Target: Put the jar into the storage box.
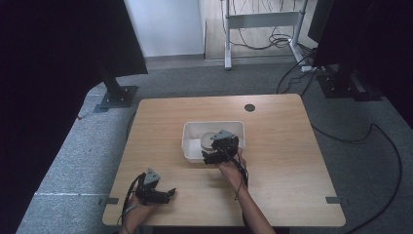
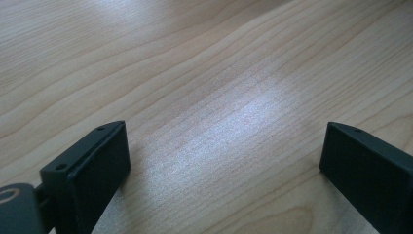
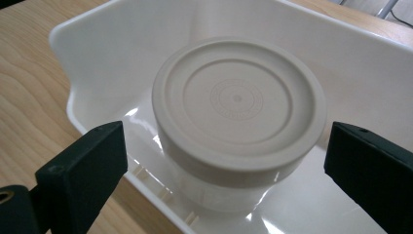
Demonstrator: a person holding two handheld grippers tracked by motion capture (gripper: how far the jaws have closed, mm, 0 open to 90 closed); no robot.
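A white plastic bin (image 1: 192,127) stands mid-table, and a clear round jar with a beige lid (image 3: 238,105) stands upright inside it. My right gripper (image 1: 212,157) hangs over the bin's near edge, open, its jaws spread wide on either side of the jar (image 1: 209,140) without touching it. In the right gripper view the bin's wall (image 3: 87,44) curves behind the jar. My left gripper (image 1: 168,194) rests low near the table's front left, open, with bare wood between its fingers (image 2: 92,168).
The wooden table (image 1: 282,156) has a round cable hole (image 1: 250,107) at the back. Dark panels on stands flank the table, and cables (image 1: 370,131) lie on the grey carpet at the right.
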